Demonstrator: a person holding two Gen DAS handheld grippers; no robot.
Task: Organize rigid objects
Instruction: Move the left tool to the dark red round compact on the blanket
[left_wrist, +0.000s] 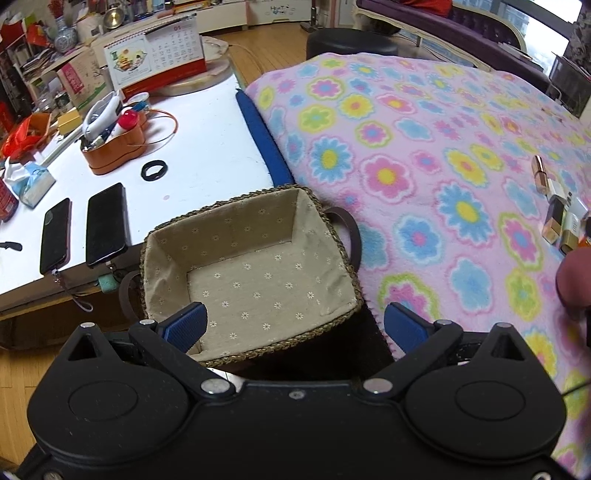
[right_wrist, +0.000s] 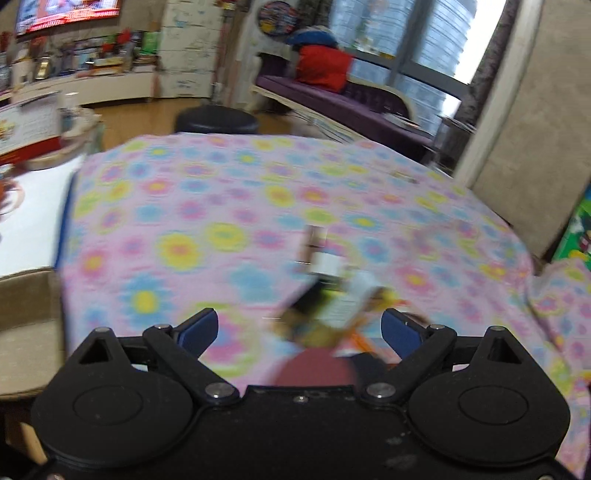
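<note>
A woven basket (left_wrist: 334, 225) with beige flowered lining stands empty at the left edge of the flowered blanket (left_wrist: 424, 155). My left gripper (left_wrist: 295, 325) is open, hovering over the basket's near rim. Several small cosmetic bottles and boxes (left_wrist: 557, 210) lie in a cluster at the far right of the blanket. In the right wrist view, which is motion-blurred, the same cluster (right_wrist: 332, 291) lies just ahead of my right gripper (right_wrist: 299, 328), which is open with nothing between its fingers. A dark red rounded object (right_wrist: 314, 369) sits close under the right gripper.
A white table (left_wrist: 207, 147) left of the blanket carries two phones (left_wrist: 107, 225), a black ring (left_wrist: 154, 170), an orange organiser (left_wrist: 114, 147), a tissue pack and a desk calendar (left_wrist: 159, 55). A black stool (left_wrist: 351, 42) and a purple couch (right_wrist: 351, 103) stand beyond the blanket.
</note>
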